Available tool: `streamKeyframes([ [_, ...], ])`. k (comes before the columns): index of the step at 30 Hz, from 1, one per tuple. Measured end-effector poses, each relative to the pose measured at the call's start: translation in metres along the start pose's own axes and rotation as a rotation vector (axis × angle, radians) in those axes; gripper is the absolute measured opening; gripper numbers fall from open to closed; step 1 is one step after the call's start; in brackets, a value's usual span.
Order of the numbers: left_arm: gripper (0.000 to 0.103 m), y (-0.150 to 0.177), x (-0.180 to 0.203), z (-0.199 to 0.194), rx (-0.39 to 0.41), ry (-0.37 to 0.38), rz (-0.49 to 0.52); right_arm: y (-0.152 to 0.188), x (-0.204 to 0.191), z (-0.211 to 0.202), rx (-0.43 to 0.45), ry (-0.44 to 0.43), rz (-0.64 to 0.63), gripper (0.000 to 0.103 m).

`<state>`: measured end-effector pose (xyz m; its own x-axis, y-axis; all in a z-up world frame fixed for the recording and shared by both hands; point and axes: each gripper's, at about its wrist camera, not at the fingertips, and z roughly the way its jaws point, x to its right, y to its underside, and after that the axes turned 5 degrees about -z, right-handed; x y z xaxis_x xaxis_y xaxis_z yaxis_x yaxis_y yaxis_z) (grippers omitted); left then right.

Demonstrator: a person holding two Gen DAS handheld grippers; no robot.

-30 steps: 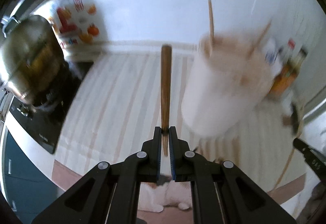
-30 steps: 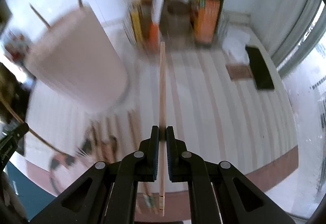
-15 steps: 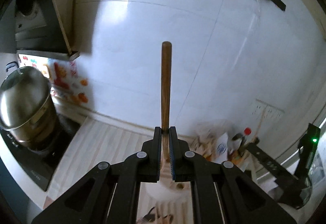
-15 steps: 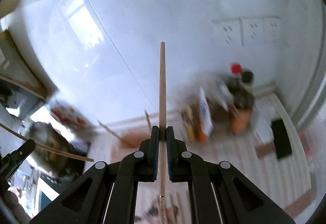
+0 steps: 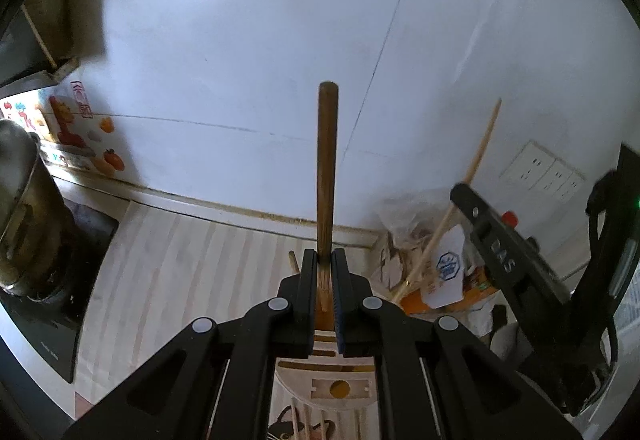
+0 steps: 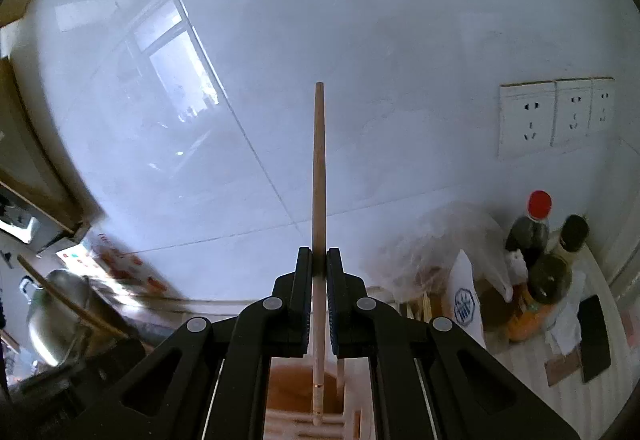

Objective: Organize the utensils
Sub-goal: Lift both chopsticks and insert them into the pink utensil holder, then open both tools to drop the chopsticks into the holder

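Note:
My left gripper [image 5: 325, 260] is shut on a dark brown wooden utensil handle [image 5: 327, 159] that sticks up past the fingers. Under it stands the pale utensil holder [image 5: 340, 388], its slotted top showing between my fingers. My right gripper [image 6: 319, 260] is shut on a thin pale chopstick [image 6: 319, 179]; the stick's lower end hangs over the holder's brown opening [image 6: 288, 380]. In the left wrist view the right gripper [image 5: 500, 240] comes in from the right with the chopstick [image 5: 476, 163] slanting upward. What lies at the brown handle's lower end is hidden.
A steel pot [image 5: 20, 207] sits on a black cooktop [image 5: 52, 324] at the left. Bottles [image 6: 532, 236], a plastic bag [image 6: 432, 252] and packets crowd the right back corner by the wall sockets [image 6: 528, 119]. White tiled wall behind; striped counter [image 5: 192, 272] between pot and holder.
Both grippers rose and tipped upward, each keeping its stick. The holder went from standing ahead on the counter to lying below the fingers, and the wall now fills both views.

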<state>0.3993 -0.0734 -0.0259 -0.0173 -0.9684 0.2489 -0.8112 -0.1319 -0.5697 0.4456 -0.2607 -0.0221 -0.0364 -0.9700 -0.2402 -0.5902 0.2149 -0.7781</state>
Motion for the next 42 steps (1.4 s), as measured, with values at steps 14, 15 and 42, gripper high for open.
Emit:
streamKeyframes([
  [14,0.010,0.006,-0.001,0.017,-0.082,-0.005,0.026,0.032,0.009,0.038,-0.051,-0.052,-0.044,0.008],
  [15,0.012,0.006,-0.003,0.014,-0.074,-0.015,0.034,0.033,0.009,0.038,-0.076,-0.065,-0.051,0.008],
  [42,0.103,0.133,-0.071,0.011,-0.086,-0.282,0.093,0.118,0.064,-0.085,-0.184,0.081,0.046,0.087],
])
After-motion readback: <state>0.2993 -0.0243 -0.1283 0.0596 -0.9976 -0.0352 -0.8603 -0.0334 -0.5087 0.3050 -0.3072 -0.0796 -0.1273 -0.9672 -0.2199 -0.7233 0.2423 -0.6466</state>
